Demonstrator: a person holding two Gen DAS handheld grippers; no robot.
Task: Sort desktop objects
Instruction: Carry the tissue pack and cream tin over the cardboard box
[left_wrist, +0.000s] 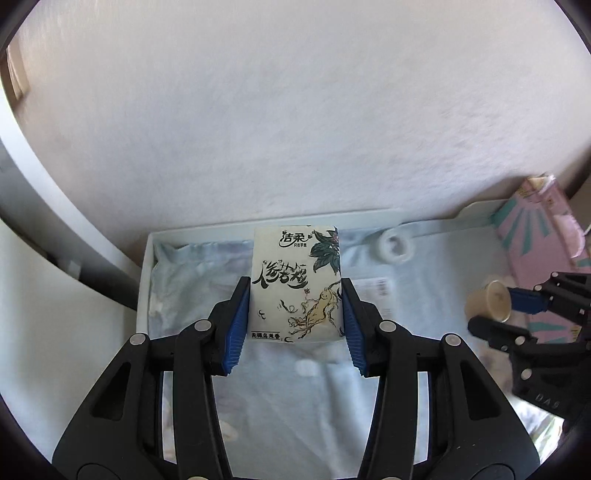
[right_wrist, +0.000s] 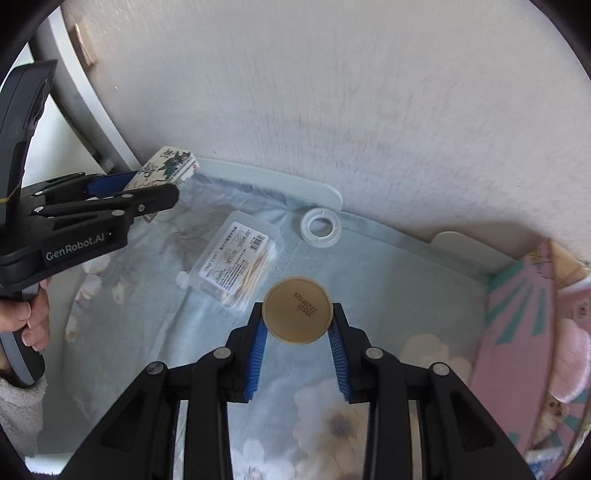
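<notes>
My left gripper (left_wrist: 294, 291) was pinching the tissue pack (left_wrist: 295, 284), held up over the tray's (left_wrist: 146, 258) left end. Swab box (right_wrist: 236, 264) and tape ring (right_wrist: 320, 226) lay on the cloth. Right gripper (right_wrist: 297, 326) had the tan cup (right_wrist: 297, 310) clamped, above the cloth.

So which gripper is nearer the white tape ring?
Right, narrowly. The right gripper, holding a tan jar, sits just before the tape ring; the left gripper, holding a tissue pack, is off left.
</notes>
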